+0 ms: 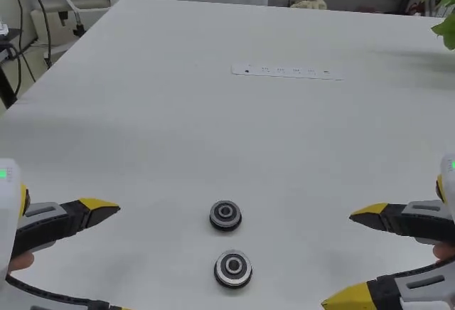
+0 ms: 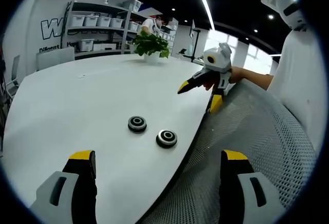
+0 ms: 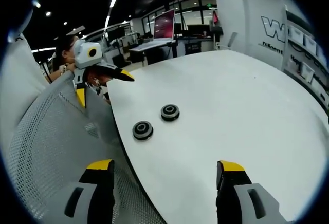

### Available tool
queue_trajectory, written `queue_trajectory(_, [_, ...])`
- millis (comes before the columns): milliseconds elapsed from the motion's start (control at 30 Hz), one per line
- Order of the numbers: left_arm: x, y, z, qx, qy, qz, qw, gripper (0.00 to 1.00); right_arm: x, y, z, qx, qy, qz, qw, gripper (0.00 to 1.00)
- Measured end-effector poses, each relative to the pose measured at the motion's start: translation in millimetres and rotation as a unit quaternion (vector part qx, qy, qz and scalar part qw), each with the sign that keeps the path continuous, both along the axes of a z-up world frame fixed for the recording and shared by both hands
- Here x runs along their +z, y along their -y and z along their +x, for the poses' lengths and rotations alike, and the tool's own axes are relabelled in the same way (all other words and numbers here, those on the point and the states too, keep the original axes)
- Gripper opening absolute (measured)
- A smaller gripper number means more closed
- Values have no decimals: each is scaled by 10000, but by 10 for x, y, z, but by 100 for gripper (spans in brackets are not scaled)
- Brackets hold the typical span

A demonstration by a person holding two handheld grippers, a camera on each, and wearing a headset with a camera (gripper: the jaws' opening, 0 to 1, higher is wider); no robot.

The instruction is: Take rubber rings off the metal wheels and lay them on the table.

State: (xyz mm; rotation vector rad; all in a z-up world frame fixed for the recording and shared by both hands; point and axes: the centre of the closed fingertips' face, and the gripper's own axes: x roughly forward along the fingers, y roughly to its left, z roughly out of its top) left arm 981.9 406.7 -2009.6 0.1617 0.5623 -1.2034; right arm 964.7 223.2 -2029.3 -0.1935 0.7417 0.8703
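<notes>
Head view: I am holding the left gripper (image 1: 110, 257) and right gripper (image 1: 340, 259) spread wide, gripping nothing. The far wheel (image 1: 225, 215) and near wheel (image 1: 233, 268) are lying between them on the table (image 1: 178, 111), silvery hubs wearing dark rubber rings (image 1: 212, 216).
Left gripper view: both wheels are sitting ahead of my jaws; a potted plant (image 2: 150, 44) is standing beyond.
Right gripper view: a monitor (image 3: 167, 23) is glowing beyond them.

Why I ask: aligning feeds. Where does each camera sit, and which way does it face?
Head view: on the headset, looking down at the table, far wheel, near wheel, left gripper, right gripper.
Left gripper view: on that gripper, own jaws below, facing across the wheels to the right gripper; the person's arm shows.
Right gripper view: mirrored, facing the left gripper; a hand shows.
Shared: both wheels, all views.
</notes>
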Motion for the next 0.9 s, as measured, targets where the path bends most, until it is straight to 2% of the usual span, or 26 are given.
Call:
queue_trajectory(167, [5,-1,4,12,3,-21,10000,99,-10,1,-7,12,-21,-24,10000,80])
queue_trajectory(467, [4,-4,8,28,0,-27,10000,99,33,-2,11,-54,8,151,9999,79])
queue_trajectory(900, [-7,-1,-11,-24,-22,12,10000,99,-11,-49,-45,119,-110,105,9998,78])
